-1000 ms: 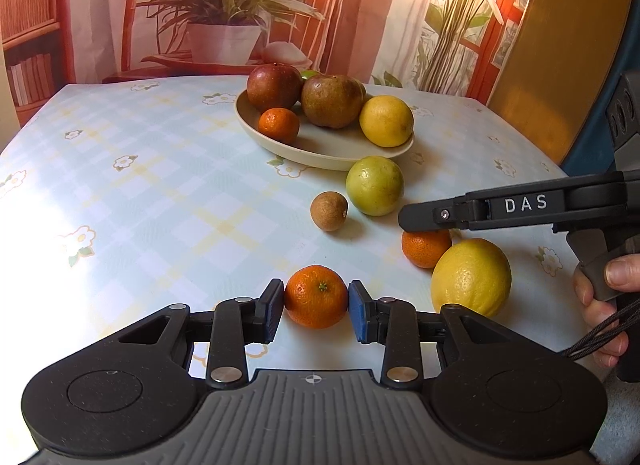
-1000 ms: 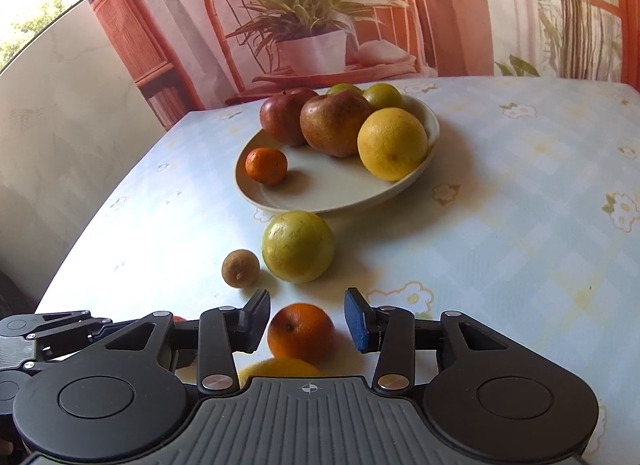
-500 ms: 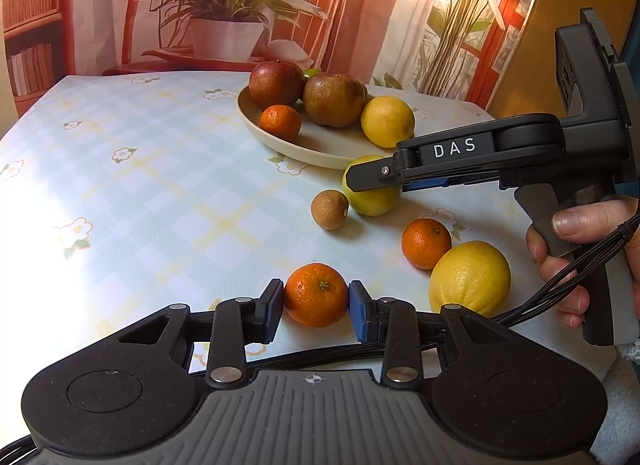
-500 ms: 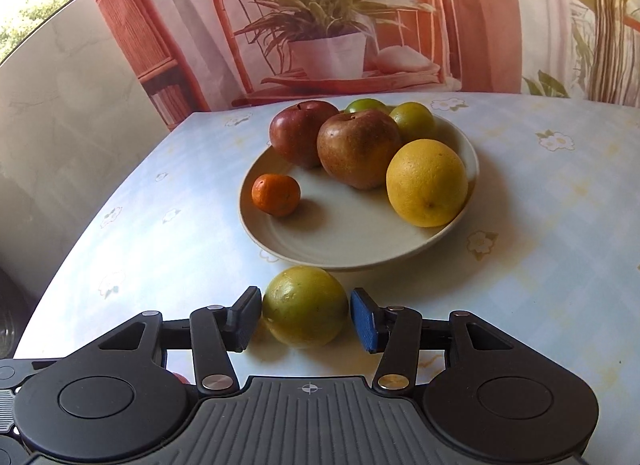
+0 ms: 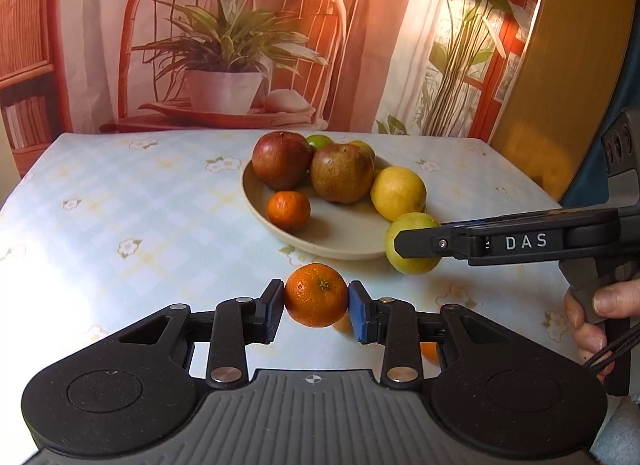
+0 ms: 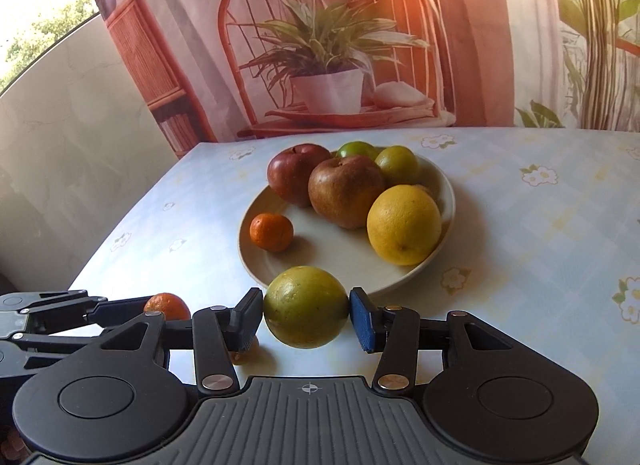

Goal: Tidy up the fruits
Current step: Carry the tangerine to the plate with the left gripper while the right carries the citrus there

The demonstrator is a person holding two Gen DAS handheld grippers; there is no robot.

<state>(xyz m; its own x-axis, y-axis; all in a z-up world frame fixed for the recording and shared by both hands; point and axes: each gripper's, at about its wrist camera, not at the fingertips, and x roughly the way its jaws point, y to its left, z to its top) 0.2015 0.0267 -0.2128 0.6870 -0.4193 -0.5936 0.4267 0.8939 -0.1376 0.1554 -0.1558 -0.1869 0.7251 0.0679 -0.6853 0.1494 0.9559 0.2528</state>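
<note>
A mandarin is clamped between the pads of the left gripper and is carried clear of the table, just short of the plate. A yellow-green fruit is gripped between the pads of the right gripper at the plate's near rim, seemingly lifted as well. The plate already holds two apples, a small mandarin, a lemon and green fruit behind them. Both fruits are round and smooth-skinned and are pinched only at their sides, so either could be squeezed out or rolled free if the grip is slackened before it is over the plate. The free space lies on the plate's near left side, and if both grippers are brought there together they could be knocked against each other or against the small mandarin. A fruit let go from too high could be bounced over the low rim. Compared with a second ago, the mandarin, then resting on the table between open jaws, is now grasped and raised; the right gripper, then set around another mandarin, has been shifted to the yellow-green fruit and closed on it; the plate appears nearer in both views.
</note>
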